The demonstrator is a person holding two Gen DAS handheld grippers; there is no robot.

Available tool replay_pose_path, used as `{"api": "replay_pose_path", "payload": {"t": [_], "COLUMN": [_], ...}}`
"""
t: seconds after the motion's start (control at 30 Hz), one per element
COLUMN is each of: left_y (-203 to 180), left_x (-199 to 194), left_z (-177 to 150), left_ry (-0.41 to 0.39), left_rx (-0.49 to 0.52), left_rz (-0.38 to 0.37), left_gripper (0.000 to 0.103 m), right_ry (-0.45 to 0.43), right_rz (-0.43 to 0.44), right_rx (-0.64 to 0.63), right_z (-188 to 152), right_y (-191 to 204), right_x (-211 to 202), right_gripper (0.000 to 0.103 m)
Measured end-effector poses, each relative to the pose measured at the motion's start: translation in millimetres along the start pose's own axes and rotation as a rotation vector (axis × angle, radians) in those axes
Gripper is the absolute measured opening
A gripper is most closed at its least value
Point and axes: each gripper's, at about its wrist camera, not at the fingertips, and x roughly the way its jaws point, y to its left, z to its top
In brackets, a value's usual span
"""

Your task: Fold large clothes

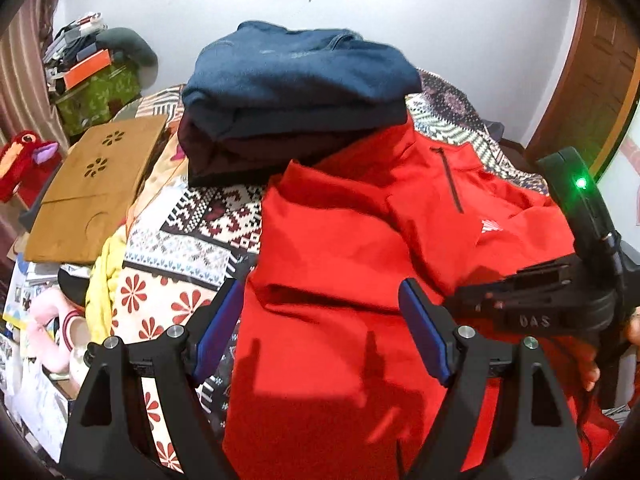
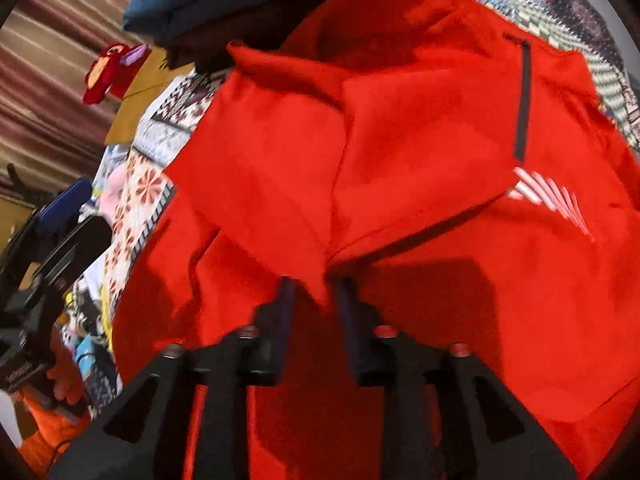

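A large red zip-neck top (image 1: 360, 240) lies partly folded on the patterned bedspread (image 1: 192, 216). Its left sleeve is folded across the chest. My left gripper (image 1: 320, 312) is open and empty, hovering over the top's lower left part. My right gripper (image 2: 316, 292) has its jaws narrowly apart around a bunched point of the red top (image 2: 360, 140), where the folded-over flap ends. The right gripper also shows in the left wrist view (image 1: 520, 300), at the top's right side. The black zip (image 2: 522, 100) and white chest logo (image 2: 552, 196) face up.
A stack of folded dark blue and maroon clothes (image 1: 296, 92) sits behind the red top. A brown perforated board (image 1: 92, 192) lies at the bed's left edge, beside a red plush toy (image 1: 24, 160). Clutter fills the lower left floor. A wooden door (image 1: 600, 80) stands right.
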Motion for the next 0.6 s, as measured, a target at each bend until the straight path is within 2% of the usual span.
{"api": "replay_pose_path", "payload": {"t": [0.07,0.23,0.43,0.5,0.6], "left_y": [-2.1,-25.7,-75.5,-95.7,-121.2], "left_x": [4.0,13.9,33.8,47.1,67.9], "left_z": [0.5,8.9,22.5,25.8,27.7], "left_ry": [0.011,0.023,0.044,0.065,0.102], "left_rx": [0.005,0.06,0.2,0.257,0.334], "left_rz": [0.002,-0.012,-0.023,-0.029,-0.038], "left_gripper": [0.079,0.079,0.08,0.08,0.08], "right_ry": [-0.026,-0.171,-0.359,-0.396,-0.422], "right_rz": [-0.007,-0.071,-0.279,-0.336,-0.371], "right_rx": [-0.012,-0.009,0.069,0.109,0.188], "right_z": [-6.5,-20.1,-40.1,-50.5,-61.9], "right_y": [-3.3,-28.2,-73.6,-94.0,-121.5], "right_x": [-15.8,-77.4,-138.4,-153.7,-167.3], "right_gripper": [0.042,0.044,0.056,0.057,0.057]}}
